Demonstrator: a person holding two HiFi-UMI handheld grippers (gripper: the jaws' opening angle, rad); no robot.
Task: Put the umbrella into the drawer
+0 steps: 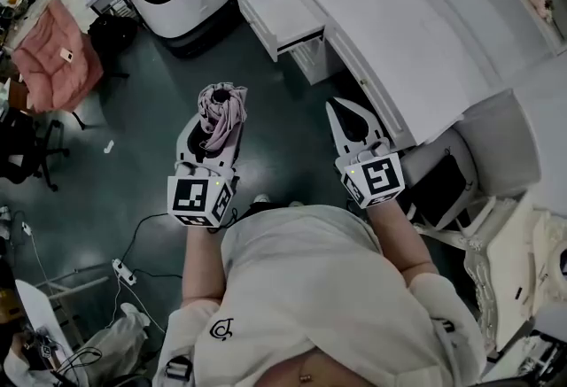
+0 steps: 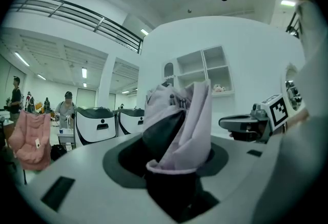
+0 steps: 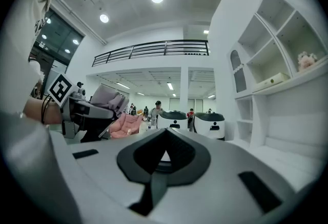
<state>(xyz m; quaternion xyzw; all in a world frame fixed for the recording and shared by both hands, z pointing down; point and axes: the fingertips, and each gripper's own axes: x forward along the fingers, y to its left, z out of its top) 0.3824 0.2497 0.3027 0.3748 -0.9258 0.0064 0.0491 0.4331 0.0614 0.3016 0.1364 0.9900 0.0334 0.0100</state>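
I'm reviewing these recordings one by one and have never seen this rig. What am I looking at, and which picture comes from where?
No robot: a person carries a hand-held gripper in each hand. The head view looks down from their head; the other two cameras ride on those tools. The left hand-held gripper is closed on a folded pink umbrella. The right hand-held gripper is shut and empty. Ahead stands a white desk with its drawer open.

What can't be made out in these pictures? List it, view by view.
- Lower end of the umbrella: head and left gripper views, buried between the jaws of the left hand-held gripper.
- Back of the drawer: head view, under the desk.
- Shelf item: right gripper view, too small to name.
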